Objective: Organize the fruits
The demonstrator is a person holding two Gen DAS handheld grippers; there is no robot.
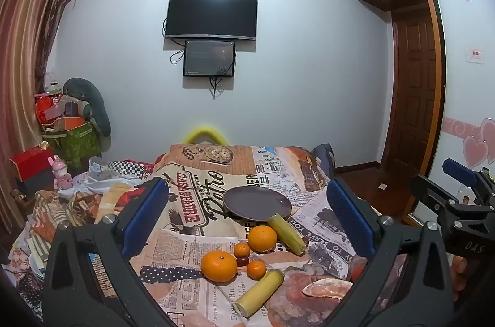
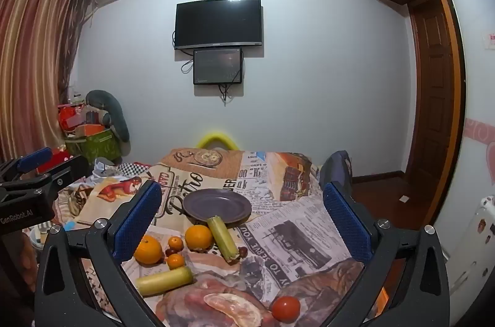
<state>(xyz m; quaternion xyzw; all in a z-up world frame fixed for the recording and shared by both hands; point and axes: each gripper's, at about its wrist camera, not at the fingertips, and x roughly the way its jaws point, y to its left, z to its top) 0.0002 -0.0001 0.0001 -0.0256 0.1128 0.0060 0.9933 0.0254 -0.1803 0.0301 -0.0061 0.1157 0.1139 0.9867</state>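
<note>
Left wrist: plate (image 1: pixel 256 201) near far cloth edge; both grippers gaping.

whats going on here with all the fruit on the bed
A person holds a two-finger gripper in each hand above a bed covered with a newspaper-print cloth. The left gripper and the right gripper both hover with jaws wide open, holding nothing. The purple plate is empty. Oranges such as the large orange, two corn pieces, a tomato and a pomelo segment lie loose on the cloth.
</note>
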